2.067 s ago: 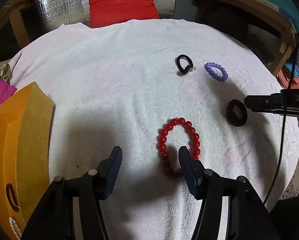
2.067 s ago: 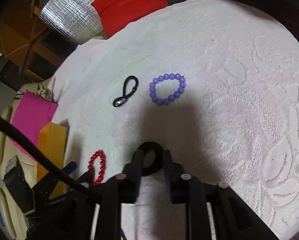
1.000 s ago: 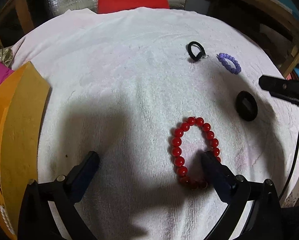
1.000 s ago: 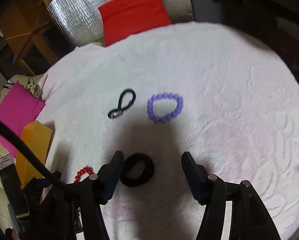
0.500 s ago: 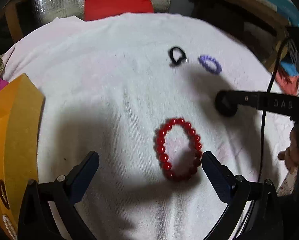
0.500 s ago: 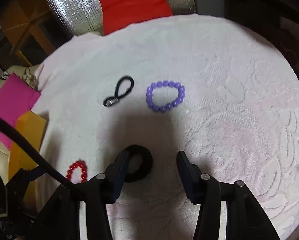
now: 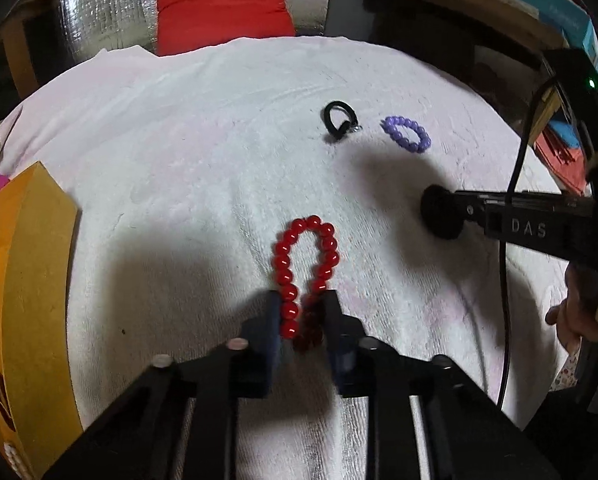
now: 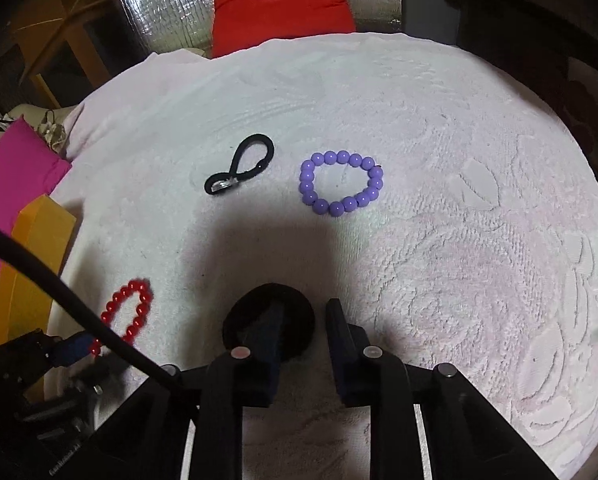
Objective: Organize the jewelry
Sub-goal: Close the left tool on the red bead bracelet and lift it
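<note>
A red bead bracelet (image 7: pixel 283 256) lies on the white towel (image 7: pixel 179 160). My left gripper (image 7: pixel 302 304) is closing on its near end; the pads press the beads and squeeze the loop narrow. The bracelet also shows at the left of the right wrist view (image 8: pixel 133 286). A thick black hair tie (image 8: pixel 259 294) lies under my right gripper (image 8: pixel 303 308). Its jaws are closing: one finger stands inside the ring and the other outside. The ring's right side is between them, with a thin gap still showing. A purple bead bracelet (image 8: pixel 341 158) and a thin black tie with a metal clasp (image 8: pixel 259 140) lie farther back.
An orange box (image 7: pixel 31 280) stands at the towel's left edge, with pink cloth (image 8: pixel 15 172) behind it. A red cushion (image 7: pixel 219 4) leans on silver foil at the back. A hand (image 7: pixel 575 320) and a black cable are at the right of the left wrist view.
My left jaws went from wide apart to shut on the red bracelet, pinching it narrow. My right jaws narrowed and sank, so that one finger now stands inside the black hair tie.
</note>
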### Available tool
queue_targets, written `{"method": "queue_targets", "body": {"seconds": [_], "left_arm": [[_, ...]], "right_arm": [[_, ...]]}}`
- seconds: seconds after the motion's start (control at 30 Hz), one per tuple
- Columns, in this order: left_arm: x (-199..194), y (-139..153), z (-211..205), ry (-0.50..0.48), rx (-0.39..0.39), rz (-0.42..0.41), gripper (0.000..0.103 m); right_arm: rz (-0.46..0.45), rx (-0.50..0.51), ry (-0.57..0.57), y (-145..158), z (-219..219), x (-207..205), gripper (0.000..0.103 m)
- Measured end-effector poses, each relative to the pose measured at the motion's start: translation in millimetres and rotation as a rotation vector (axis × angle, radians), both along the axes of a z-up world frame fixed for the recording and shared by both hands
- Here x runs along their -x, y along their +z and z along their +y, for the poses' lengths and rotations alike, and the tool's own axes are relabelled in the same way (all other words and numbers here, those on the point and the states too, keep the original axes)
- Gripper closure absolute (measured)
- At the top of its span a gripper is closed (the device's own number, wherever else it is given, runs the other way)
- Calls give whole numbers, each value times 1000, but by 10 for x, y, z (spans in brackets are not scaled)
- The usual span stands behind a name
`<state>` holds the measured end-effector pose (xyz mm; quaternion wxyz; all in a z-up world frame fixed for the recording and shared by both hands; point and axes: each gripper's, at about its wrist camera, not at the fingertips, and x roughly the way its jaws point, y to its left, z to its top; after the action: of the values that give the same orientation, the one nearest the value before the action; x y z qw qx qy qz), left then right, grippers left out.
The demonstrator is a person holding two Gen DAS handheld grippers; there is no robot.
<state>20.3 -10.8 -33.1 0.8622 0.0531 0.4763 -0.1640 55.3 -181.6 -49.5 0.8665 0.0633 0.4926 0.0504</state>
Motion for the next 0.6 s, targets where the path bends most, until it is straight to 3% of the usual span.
{"method": "queue_targets", "body": {"seconds": [0.13,0.27,0.6], "left_arm": [[-45,-22,28,9,12,-5,89],[-6,38,29,16,3,-28,90],[39,217,52,54,-11,-106,93]], "right_arm": [[-6,3,2,-2,-1,2,81],[-11,-1,2,18,51,47,90],[-51,-53,8,180,-48,68,91]]}}
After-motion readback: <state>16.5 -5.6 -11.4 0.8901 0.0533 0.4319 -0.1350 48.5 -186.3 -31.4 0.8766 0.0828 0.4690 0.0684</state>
